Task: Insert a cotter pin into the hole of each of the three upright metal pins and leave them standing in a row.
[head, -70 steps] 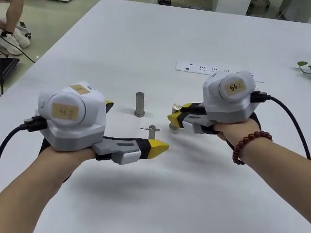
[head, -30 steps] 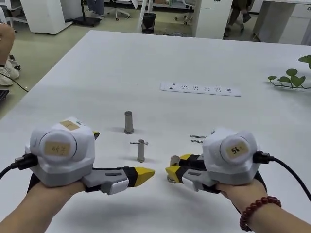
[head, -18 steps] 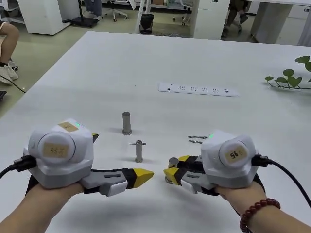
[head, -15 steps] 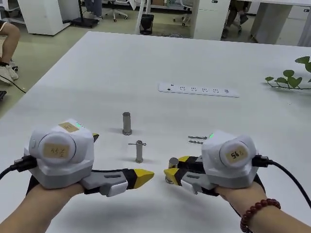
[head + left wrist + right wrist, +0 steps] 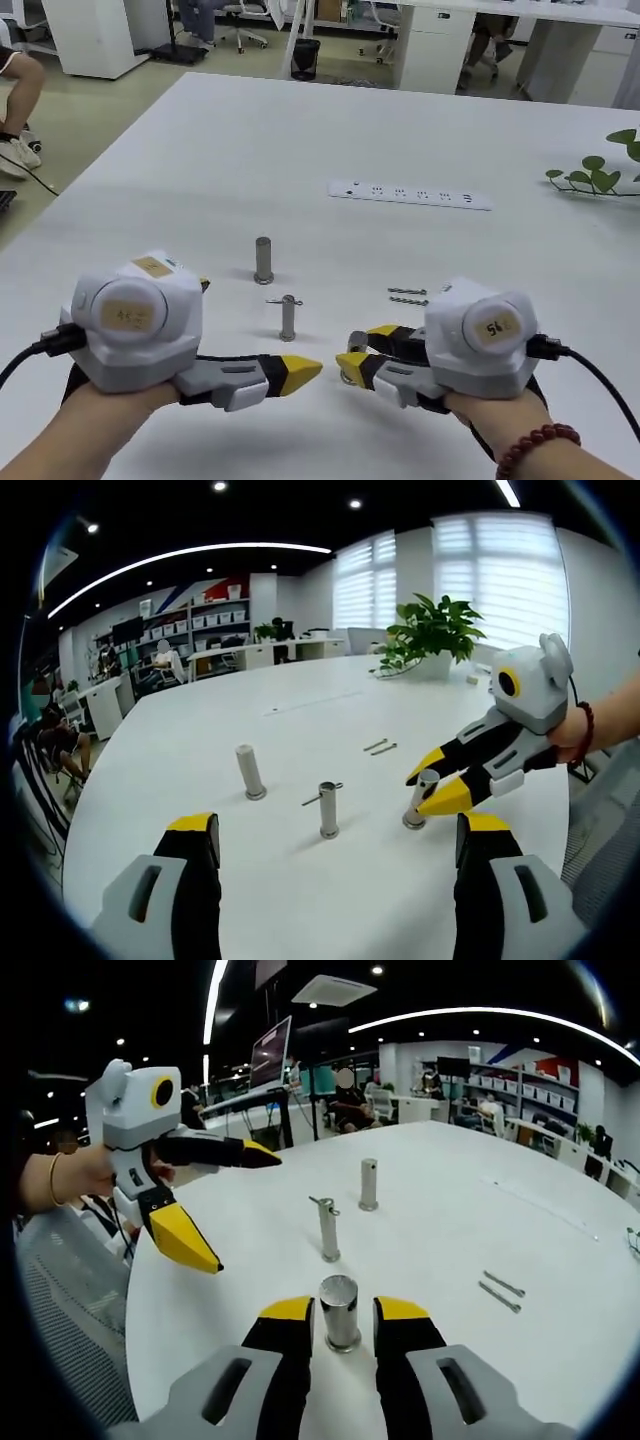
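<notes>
Right gripper view: fingers (image 5: 288,1328) of the right gripper (image 5: 340,1310) clasp an upright metal pin (image 5: 340,1332), long axis vertical, on the white surface (image 5: 430,1220); the left gripper (image 5: 335,825) holds its fingers wide apart.

Wide white tabletop (image 5: 300,130) out front. Past its far edge there's pale floor (image 5: 100,95), white cabinets (image 5: 432,48), a black bin (image 5: 305,58) and an office chair (image 5: 238,22). Over to the left gripper view: tall windows (image 5: 500,570) with blinds are glowing bright, and a leafy plant (image 5: 430,630) stands by the tabletop's edge in front of them. The ceiling is dark, with a curved light strip (image 5: 190,555) sweeping across it and small spotlights (image 5: 220,486) dotted above. Shelves (image 5: 200,615) line the back wall, with desks (image 5: 255,655) in front. In the right gripper view, another light strip (image 5: 480,1015) arcs overhead and a screen (image 5: 270,1055) hangs over more desks.
</notes>
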A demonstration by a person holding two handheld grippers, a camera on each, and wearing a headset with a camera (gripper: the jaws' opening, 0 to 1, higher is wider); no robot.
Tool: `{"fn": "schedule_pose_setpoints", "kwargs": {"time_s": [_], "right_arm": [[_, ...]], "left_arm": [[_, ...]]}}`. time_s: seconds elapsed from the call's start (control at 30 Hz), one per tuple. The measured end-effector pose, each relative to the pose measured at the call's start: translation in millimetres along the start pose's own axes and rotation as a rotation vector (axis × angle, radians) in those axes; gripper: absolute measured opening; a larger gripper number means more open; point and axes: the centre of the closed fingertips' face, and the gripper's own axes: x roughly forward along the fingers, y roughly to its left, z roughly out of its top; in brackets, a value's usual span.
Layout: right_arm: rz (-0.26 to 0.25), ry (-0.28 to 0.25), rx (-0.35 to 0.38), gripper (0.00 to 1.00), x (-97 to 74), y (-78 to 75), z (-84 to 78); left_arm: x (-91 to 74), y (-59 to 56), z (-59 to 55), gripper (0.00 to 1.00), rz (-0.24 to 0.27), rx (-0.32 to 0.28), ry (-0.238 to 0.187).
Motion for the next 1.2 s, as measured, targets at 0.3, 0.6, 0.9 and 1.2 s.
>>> {"fn": "schedule_pose_setpoints", "kwargs": {"time_s": [0.3,0.6,0.9,1.2], "right_arm": [[0.011,0.021,-0.026,0.26,-11.9,-2.9,-3.1],[0.043,0.057,-0.057,0.28,-24.6,-9.7,-6.0],[0.034,0.106,-0.059,0.28,-31.6,-27.8,-12.2],[0.005,0.188,-0.076,0.25,-33.1,-58.9,-12.3]], "left_arm": [[-0.1,2.1,1.4,0.98,0.003,-0.006,-0.009],[0.4,0.7,2.1,0.97,-0.003,-0.007,-0.009],[0.5,-0.7,4.0,0.97,-0.006,-0.008,-0.013],[-0.3,-1.8,5.2,0.97,-0.009,-0.011,-0.011]]}}
